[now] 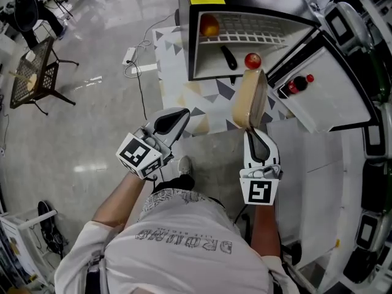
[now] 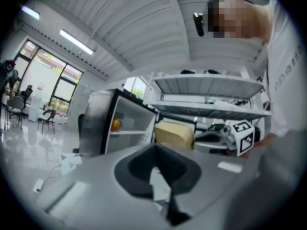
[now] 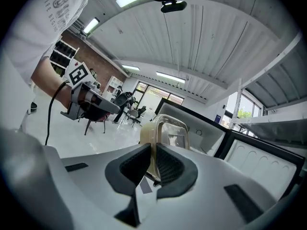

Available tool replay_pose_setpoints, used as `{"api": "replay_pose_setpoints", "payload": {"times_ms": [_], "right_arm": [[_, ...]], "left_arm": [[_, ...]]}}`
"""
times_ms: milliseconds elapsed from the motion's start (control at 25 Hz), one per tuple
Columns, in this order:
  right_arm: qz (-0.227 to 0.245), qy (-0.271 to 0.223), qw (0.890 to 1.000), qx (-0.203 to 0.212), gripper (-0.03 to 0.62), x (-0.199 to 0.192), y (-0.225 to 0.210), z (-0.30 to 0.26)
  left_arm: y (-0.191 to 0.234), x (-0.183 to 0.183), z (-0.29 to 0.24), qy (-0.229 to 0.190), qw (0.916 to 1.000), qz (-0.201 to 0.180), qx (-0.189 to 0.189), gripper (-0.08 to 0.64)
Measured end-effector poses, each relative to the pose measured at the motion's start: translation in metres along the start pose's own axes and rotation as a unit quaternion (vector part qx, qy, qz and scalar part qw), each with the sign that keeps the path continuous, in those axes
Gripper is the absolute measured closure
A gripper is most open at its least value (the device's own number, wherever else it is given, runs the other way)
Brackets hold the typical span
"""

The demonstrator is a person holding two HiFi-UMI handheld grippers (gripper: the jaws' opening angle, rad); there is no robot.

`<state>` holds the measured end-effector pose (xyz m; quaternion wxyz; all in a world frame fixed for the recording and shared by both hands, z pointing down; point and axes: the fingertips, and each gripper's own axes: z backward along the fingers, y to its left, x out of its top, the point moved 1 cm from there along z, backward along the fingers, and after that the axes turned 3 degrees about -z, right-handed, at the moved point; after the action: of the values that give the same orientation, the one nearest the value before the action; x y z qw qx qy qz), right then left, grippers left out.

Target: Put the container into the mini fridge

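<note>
Holding the container (image 1: 250,100) in my right claw (image 1: 253,130), jaws pinched narrow on its near rim. It stands on edge and sticks out past the tips toward the top of the frame, around dead center. It's just in front of the open mini fridge (image 1: 192,48), not inside. My left claw (image 1: 176,117) is closed on nothing, off to the left.

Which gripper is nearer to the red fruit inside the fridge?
Right. The right gripper, clamped on the container, sits just in front of the red fruit; the left gripper is farther off, back and to its left.
</note>
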<state>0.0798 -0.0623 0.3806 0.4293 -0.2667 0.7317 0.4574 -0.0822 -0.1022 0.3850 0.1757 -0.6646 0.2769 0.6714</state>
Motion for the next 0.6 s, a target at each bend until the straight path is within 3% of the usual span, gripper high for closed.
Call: {"api": "replay_pose_setpoints", "payload": {"times_ms": [600], "right_arm": [[0.031, 0.010, 0.999, -0.014, 0.560, 0.009, -0.031, -0.074]], "left_arm": [[0.055, 0.018, -0.030, -0.007, 0.9996, -0.009, -0.024, 0.552]]}}
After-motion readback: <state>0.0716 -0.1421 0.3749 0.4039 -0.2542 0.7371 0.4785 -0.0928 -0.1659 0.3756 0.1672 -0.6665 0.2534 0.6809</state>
